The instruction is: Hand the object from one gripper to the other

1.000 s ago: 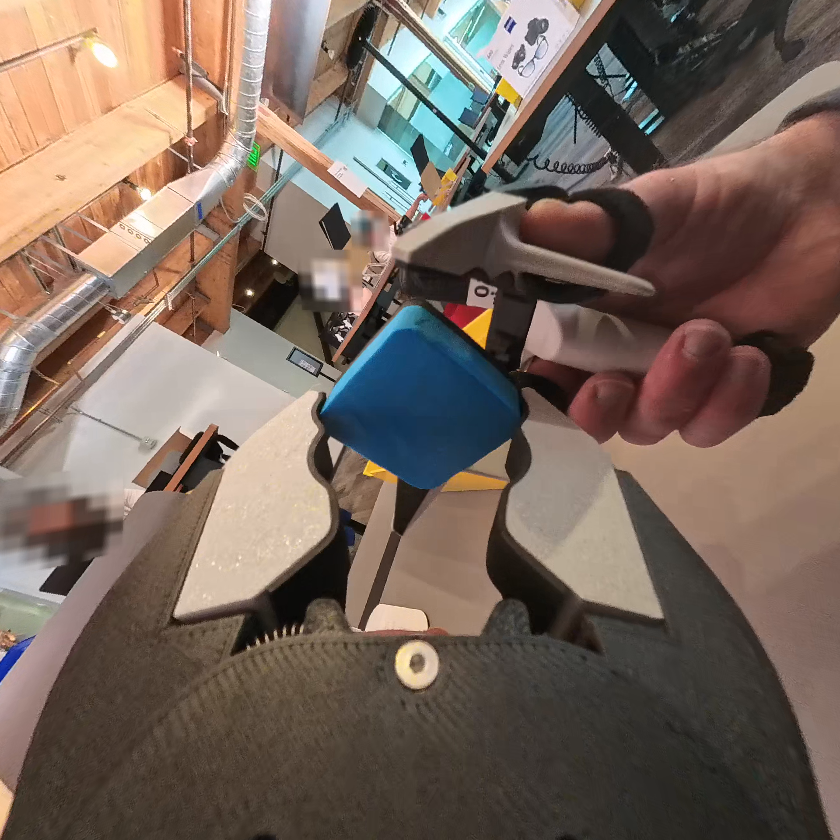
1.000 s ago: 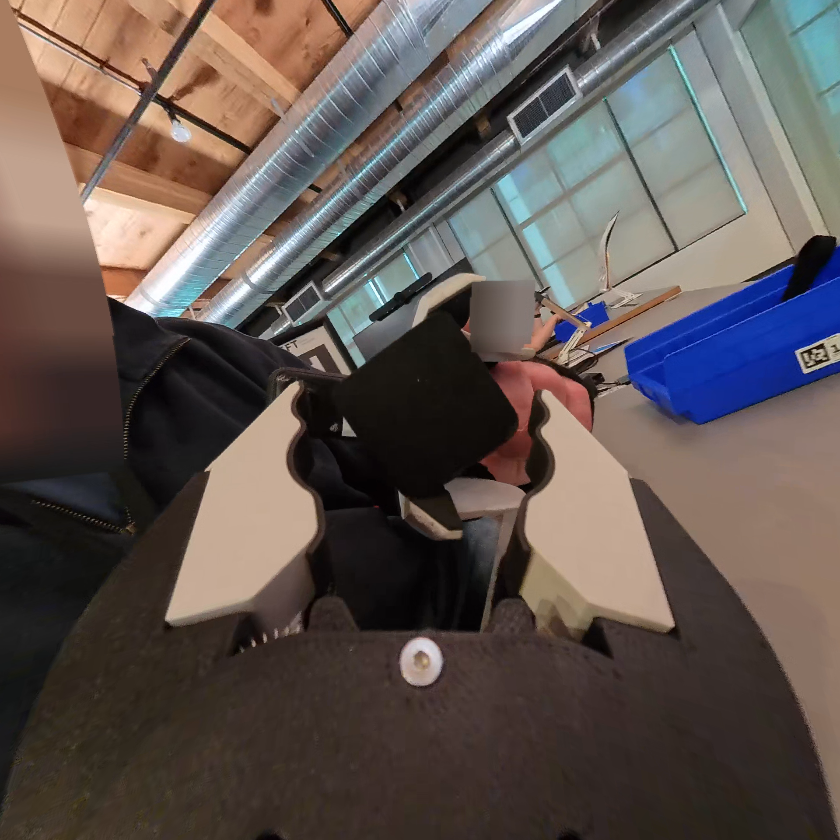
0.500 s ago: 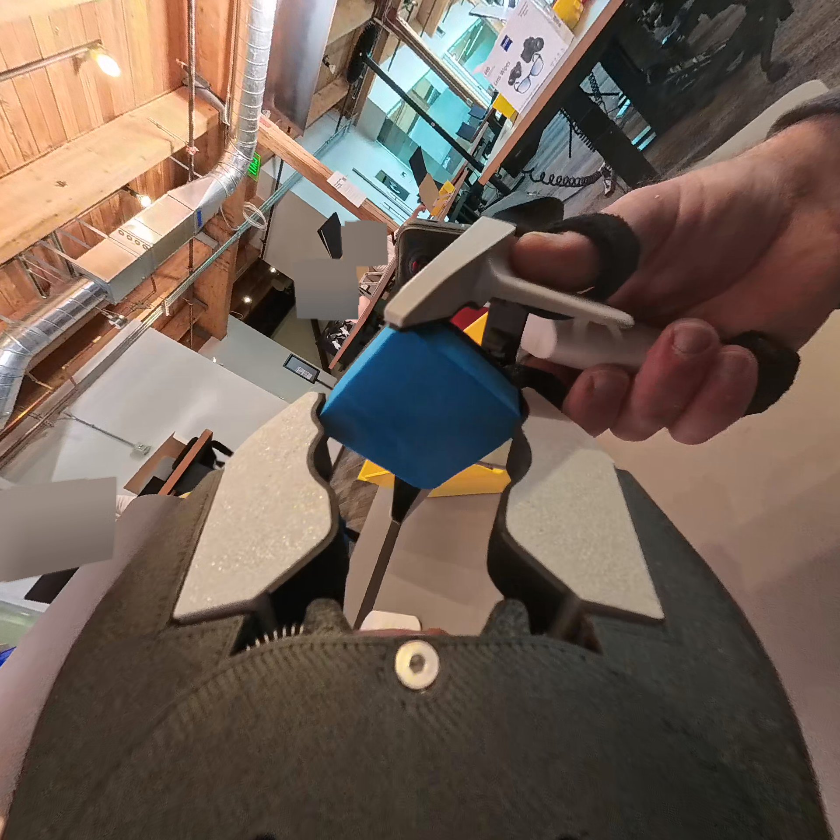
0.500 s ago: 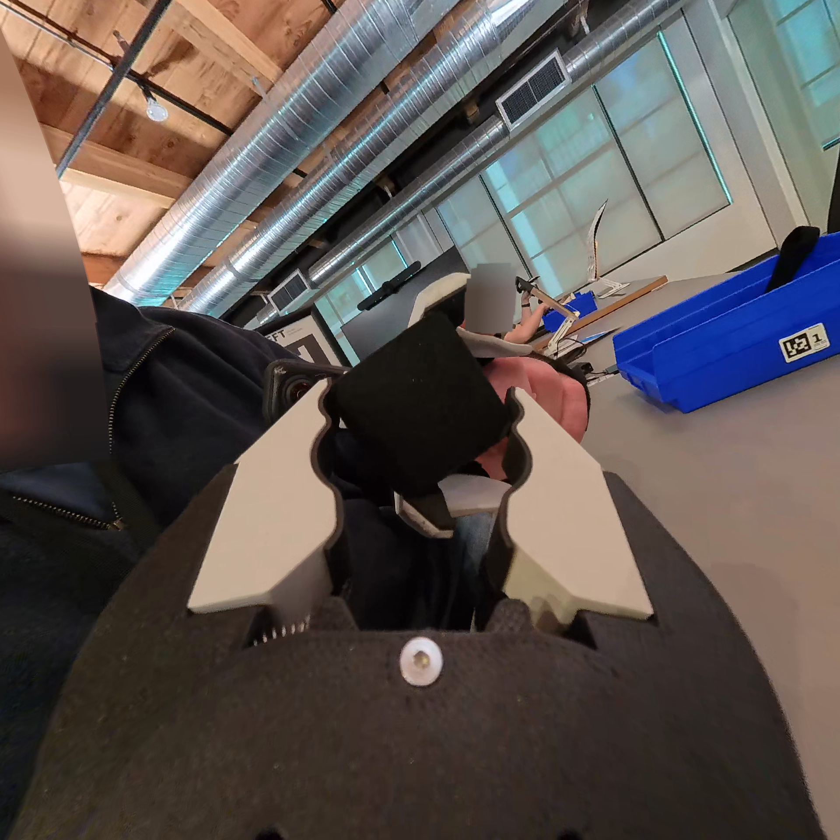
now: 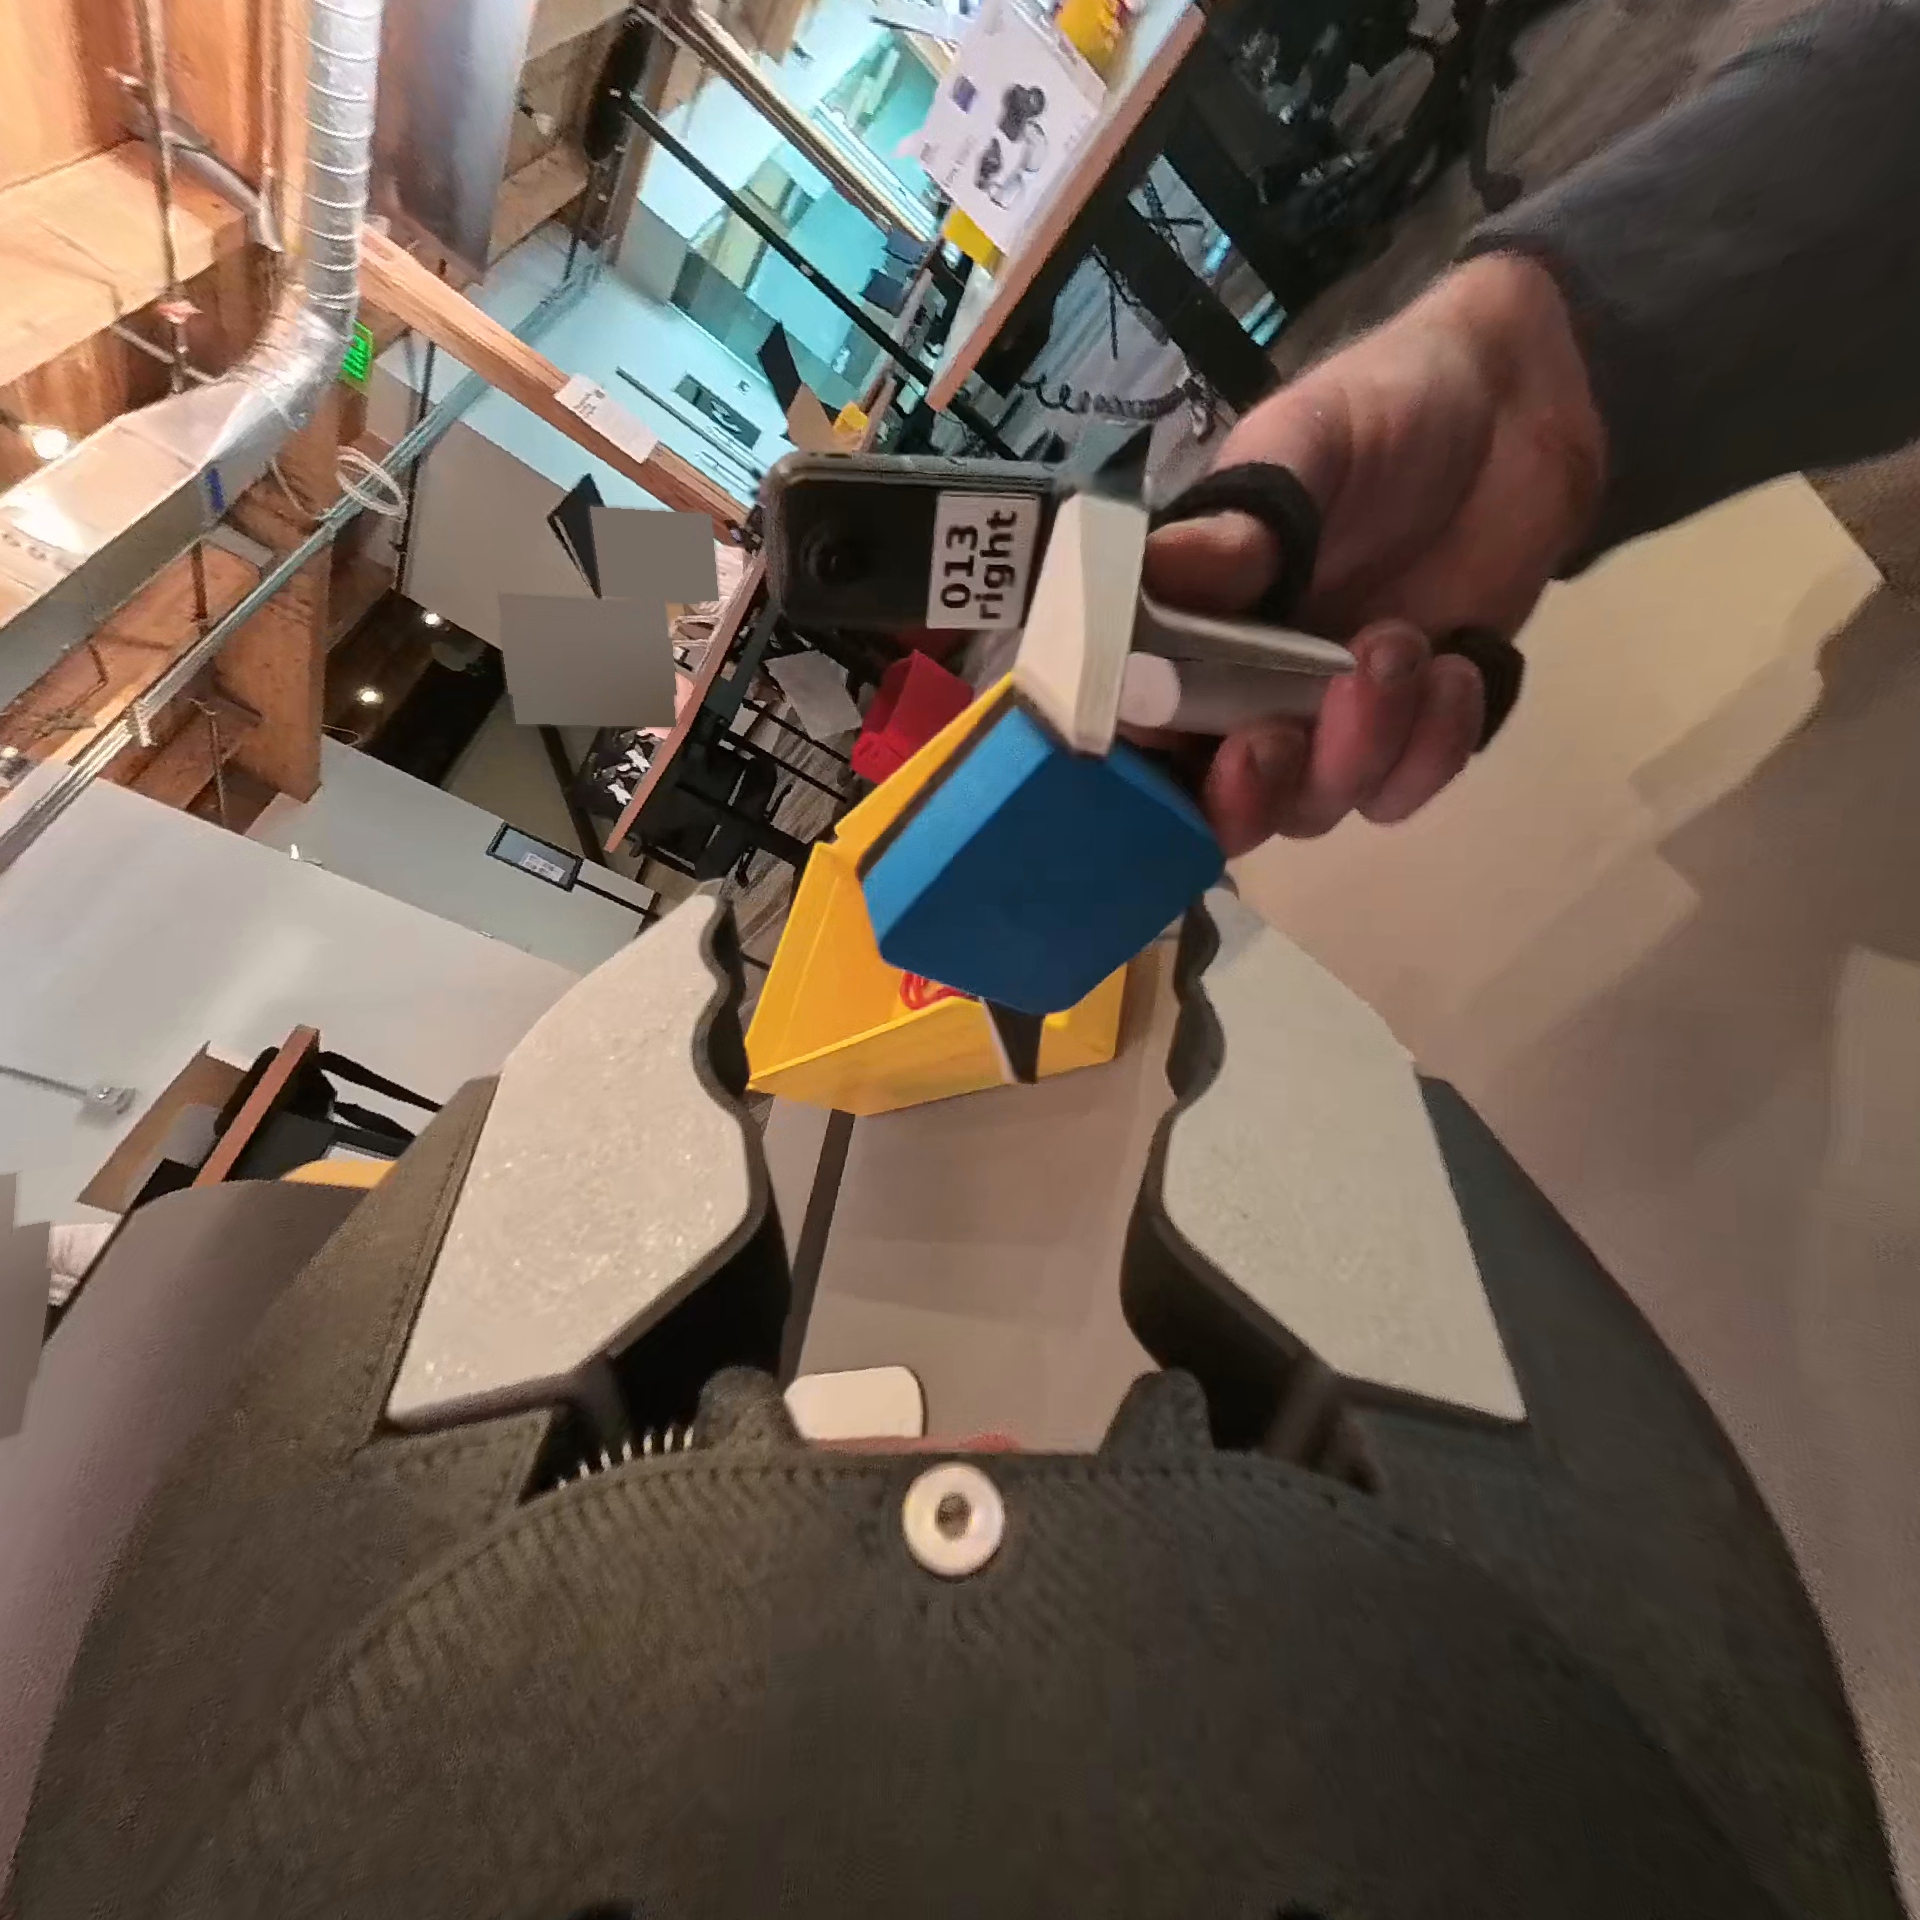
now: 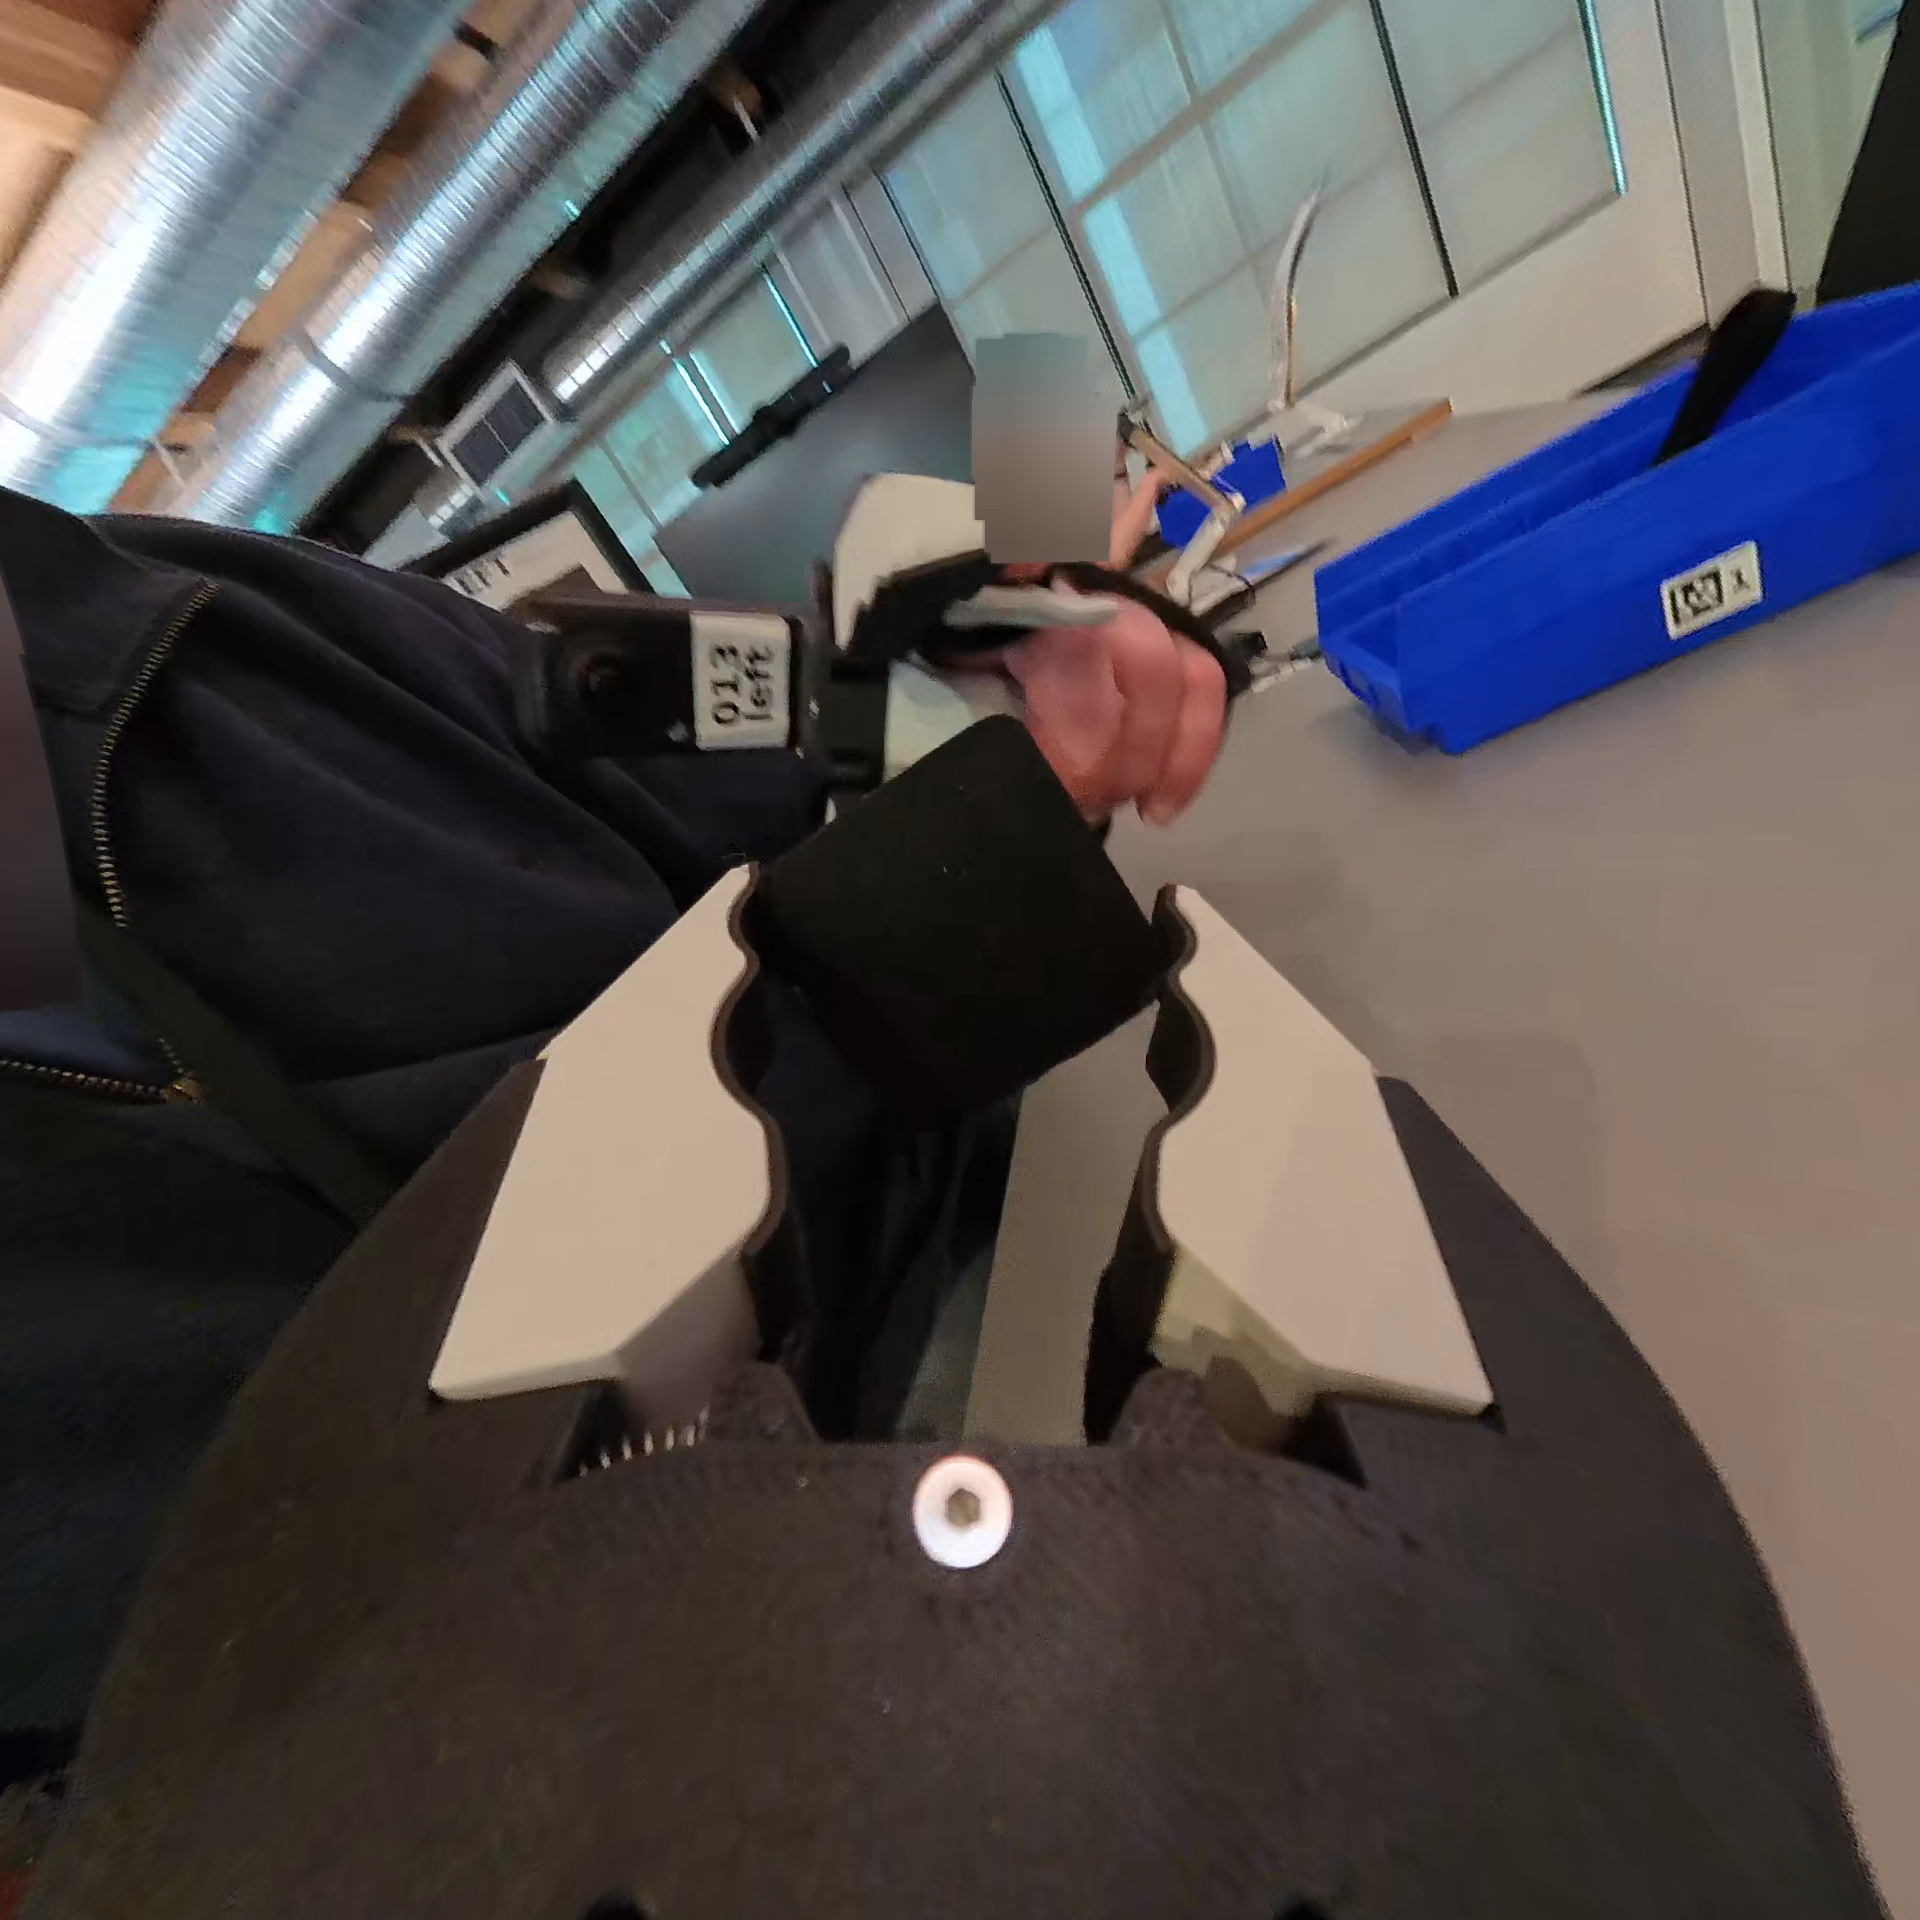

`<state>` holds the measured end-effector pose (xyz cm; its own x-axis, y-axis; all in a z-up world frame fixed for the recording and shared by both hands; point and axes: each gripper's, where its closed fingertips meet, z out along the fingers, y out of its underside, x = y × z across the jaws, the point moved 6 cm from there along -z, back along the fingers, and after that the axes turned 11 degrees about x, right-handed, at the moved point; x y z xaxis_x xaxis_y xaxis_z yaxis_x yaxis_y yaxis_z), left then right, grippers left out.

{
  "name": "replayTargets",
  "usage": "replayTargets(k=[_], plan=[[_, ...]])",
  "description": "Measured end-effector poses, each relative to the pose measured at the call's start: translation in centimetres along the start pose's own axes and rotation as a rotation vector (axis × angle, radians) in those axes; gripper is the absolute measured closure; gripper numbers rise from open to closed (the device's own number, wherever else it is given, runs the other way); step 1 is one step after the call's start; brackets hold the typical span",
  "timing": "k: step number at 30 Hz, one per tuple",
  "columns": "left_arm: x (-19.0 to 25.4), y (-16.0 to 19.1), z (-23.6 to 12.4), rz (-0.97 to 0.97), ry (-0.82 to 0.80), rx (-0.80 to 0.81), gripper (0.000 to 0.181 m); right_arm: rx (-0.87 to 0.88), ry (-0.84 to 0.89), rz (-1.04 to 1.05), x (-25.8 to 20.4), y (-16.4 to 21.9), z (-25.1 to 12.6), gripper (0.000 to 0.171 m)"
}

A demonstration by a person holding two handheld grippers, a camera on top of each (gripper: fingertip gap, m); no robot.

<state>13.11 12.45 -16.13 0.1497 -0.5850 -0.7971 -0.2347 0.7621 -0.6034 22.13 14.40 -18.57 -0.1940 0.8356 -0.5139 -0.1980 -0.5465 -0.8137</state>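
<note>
A blue foam block [image 5: 1039,883] hangs in the air, clamped between the grey fingers [image 5: 1081,623] of the right gripper, which a hand [image 5: 1434,540] holds. My left gripper [image 5: 951,925] is open; the block sits just beyond its tips, close to the right one, with a gap on the left. In the right wrist view the block [image 6: 956,935] looks dark and sits between the tips of my right gripper [image 6: 956,914], which is shut on it. The left gripper's camera body [image 6: 665,675] shows behind the block.
A yellow bin [image 5: 831,1039] and a red bin [image 5: 914,707] stand on the grey table [image 5: 1558,935] behind the block. A long blue bin [image 6: 1558,582] lies at the right. A person's dark jacket [image 6: 364,831] fills the left. The grippers are tip to tip, or close to it.
The right gripper closed on the block. The block has come out from between the left gripper's tips and moved up and to the right with the right gripper.
</note>
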Motion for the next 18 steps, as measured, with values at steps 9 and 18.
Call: replayTargets(k=[9,18], plan=[[0.8,0.2,0.6,0.302,0.297,-0.205,0.125,-0.319,0.106,0.067,1.2,0.5,-0.1,0.100],[2.9,1.4,1.1,0.348,0.402,-0.236,0.155,-0.496,0.136,0.070,1.9,1.8,0.3,0.099]])
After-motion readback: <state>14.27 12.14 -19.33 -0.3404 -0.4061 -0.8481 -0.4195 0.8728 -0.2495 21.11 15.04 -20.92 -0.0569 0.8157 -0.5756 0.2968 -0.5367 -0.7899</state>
